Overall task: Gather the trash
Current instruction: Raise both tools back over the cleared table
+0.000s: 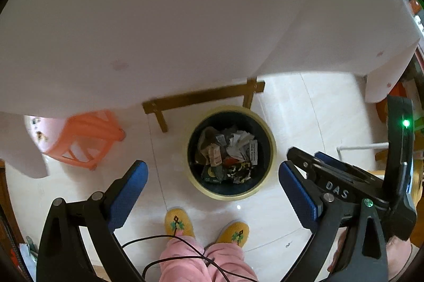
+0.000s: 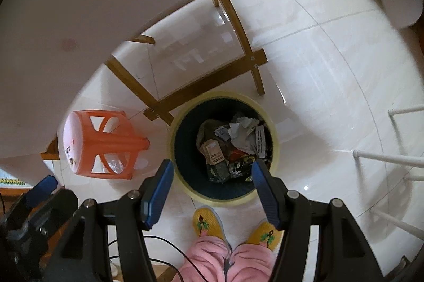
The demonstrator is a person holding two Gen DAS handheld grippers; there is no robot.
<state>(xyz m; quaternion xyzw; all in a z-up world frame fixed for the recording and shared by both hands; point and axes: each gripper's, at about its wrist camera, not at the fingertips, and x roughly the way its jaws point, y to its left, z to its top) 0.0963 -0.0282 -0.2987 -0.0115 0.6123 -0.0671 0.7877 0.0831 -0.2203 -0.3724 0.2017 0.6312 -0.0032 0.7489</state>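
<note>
Above the tiled floor, I hold the left gripper (image 1: 213, 180) and right gripper (image 2: 212, 176) spread wide and empty over the bin (image 1: 270, 139), where crumpled trash (image 1: 228, 155) already lies, apparently dropped.
</note>
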